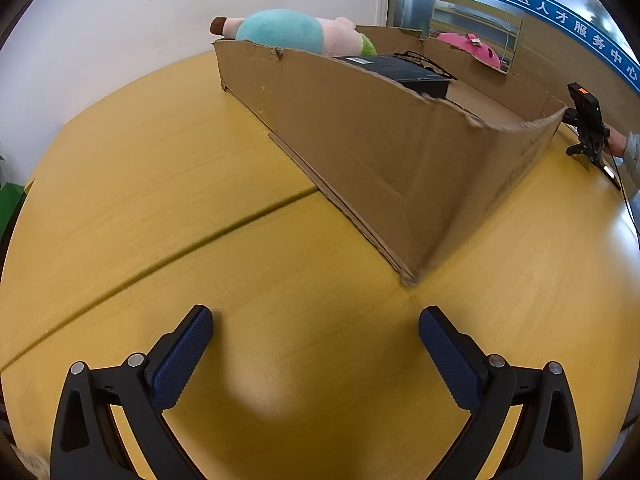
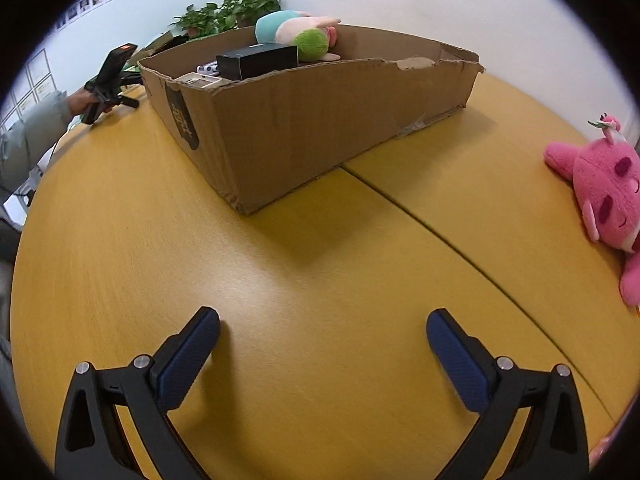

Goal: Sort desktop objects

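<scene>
Jaws apart; cardboard box (image 2: 304, 120) hides contents.

Desk (image 2: 120, 240) of smooth yellow wood-grain laminate with soft sheen, box (image 2: 304, 128) of matt brown corrugated cardboard with torn rough edges, pink toy (image 2: 608, 192) of fuzzy plush cloth, fingers (image 2: 188, 360) padded in textured blue rubber on black plastic.

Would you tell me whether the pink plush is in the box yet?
Out: the pink plush lies on the table, apart from the cardboard box.
</scene>
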`<state>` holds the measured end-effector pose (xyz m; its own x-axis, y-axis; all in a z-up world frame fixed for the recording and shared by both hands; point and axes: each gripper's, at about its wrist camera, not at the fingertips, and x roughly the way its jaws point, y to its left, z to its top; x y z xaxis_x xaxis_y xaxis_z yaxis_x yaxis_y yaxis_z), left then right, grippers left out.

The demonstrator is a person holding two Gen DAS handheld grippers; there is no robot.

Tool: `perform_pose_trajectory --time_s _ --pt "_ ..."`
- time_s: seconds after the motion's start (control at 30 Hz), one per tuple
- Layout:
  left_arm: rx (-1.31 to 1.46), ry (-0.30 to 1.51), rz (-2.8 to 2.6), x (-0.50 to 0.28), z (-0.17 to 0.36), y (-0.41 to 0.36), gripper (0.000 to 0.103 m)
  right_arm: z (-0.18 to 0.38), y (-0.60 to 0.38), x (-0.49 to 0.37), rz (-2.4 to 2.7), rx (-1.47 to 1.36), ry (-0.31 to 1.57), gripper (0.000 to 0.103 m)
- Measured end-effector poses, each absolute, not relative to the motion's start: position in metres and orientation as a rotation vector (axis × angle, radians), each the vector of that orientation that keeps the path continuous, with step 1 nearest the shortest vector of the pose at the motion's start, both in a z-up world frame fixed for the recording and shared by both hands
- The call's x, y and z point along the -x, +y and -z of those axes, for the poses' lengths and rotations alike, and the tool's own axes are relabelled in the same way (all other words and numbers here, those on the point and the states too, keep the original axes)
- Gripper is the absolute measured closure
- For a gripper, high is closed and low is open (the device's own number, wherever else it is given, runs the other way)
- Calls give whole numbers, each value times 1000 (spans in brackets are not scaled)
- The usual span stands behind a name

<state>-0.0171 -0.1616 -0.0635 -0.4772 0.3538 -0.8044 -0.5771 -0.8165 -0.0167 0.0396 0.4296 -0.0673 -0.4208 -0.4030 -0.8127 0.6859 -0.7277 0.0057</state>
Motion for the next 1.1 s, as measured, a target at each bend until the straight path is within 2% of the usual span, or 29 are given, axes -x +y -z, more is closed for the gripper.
perform_pose_trajectory --time_s 1.1 --pt "1169 353 -2284 32 60 -164 0 64 435 -40 2175 -1120 436 0"
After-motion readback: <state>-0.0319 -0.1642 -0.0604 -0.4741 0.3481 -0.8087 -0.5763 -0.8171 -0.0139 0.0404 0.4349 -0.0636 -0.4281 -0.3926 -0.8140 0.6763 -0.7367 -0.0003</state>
